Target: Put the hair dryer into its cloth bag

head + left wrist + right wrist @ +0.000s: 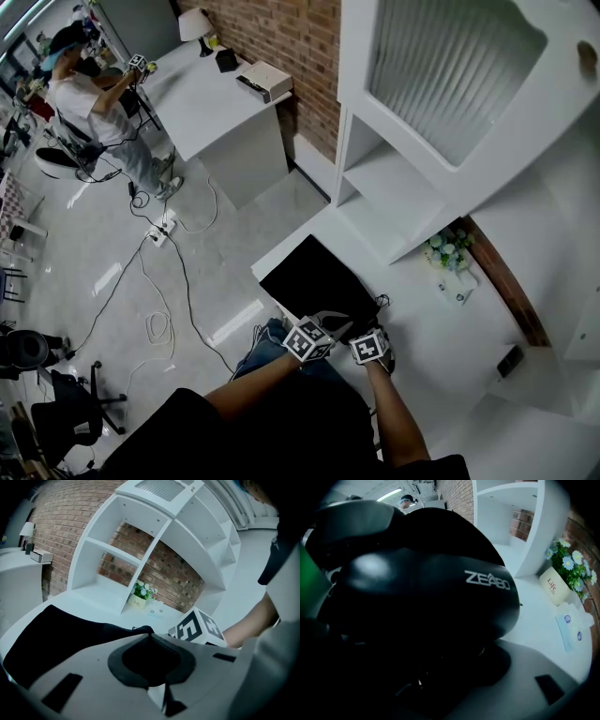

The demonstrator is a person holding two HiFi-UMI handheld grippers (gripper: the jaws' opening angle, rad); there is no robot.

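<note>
Left gripper (149, 631) clenched on edge of black cloth bag (317, 277). Bag lies flat on white table (441, 356), ahead of left gripper. Right gripper (375, 336) just beside left one, tilted steeply down, grasping black hair dryer (426, 588) at bag's near edge. Flower pot (555, 587) beyond right gripper, to its right.

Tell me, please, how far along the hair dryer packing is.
Done: the cloth bag lies on the table, with the left gripper pinching its near edge. In hand: the right gripper holds the hair dryer beside it. Left: getting the dryer inside the bag.
</note>
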